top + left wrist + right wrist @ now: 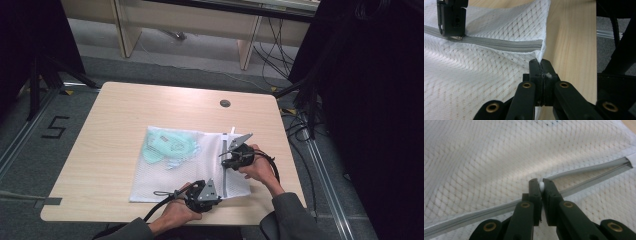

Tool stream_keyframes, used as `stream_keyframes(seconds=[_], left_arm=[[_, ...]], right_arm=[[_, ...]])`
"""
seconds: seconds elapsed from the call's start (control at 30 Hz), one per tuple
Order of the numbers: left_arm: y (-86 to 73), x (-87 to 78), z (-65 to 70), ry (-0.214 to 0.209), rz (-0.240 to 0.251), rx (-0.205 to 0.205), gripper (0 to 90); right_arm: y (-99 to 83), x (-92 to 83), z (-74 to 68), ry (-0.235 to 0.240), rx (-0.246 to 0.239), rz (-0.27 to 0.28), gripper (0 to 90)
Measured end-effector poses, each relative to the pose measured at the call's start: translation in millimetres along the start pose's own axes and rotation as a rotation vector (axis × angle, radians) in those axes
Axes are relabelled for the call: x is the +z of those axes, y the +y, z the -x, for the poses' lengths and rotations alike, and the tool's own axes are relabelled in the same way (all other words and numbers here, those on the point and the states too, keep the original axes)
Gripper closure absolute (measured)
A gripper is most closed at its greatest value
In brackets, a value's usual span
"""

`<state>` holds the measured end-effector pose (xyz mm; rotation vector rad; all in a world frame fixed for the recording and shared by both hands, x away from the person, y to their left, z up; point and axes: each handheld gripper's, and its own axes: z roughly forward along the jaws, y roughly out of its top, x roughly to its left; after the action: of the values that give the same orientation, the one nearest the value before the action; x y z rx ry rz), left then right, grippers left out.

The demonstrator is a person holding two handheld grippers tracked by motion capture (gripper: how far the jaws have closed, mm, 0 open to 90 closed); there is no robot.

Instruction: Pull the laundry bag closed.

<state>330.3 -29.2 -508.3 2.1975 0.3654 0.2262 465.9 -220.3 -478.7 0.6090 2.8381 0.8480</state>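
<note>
A white mesh laundry bag (190,167) lies flat on the table, with a mint-green garment (167,145) inside its far left part. A grey zipper (225,180) runs along the bag's right side. My left gripper (218,198) is shut on the bag's edge (543,53) just past the zipper's end (534,46). My right gripper (226,162) is farther up the zipper, shut on the small white zipper pull (541,185). In the right gripper view the zipper (589,171) is parted on one side of the pull and joined on the other. The right gripper (451,20) also shows in the left gripper view.
The light wooden table (115,115) has a round cable hole (225,103) near its far edge. Its right edge (596,50) runs close to the bag. Dark curtains and stands flank the table, and cables lie on the floor at the right.
</note>
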Motion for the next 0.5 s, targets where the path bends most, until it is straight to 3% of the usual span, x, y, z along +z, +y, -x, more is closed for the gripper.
stream_keyframes(seconds=[0.43,0.5], left_arm=[[-0.5,1.5,2.6,0.0,0.008,-0.006,89.0],[0.0,0.8,1.7,0.006,0.004,0.002,89.0]], right_arm=[[-0.2,-0.2,8.4,-0.02,0.039,0.019,86.2],[-0.4,-0.6,10.1,-0.011,0.046,0.0,86.3]])
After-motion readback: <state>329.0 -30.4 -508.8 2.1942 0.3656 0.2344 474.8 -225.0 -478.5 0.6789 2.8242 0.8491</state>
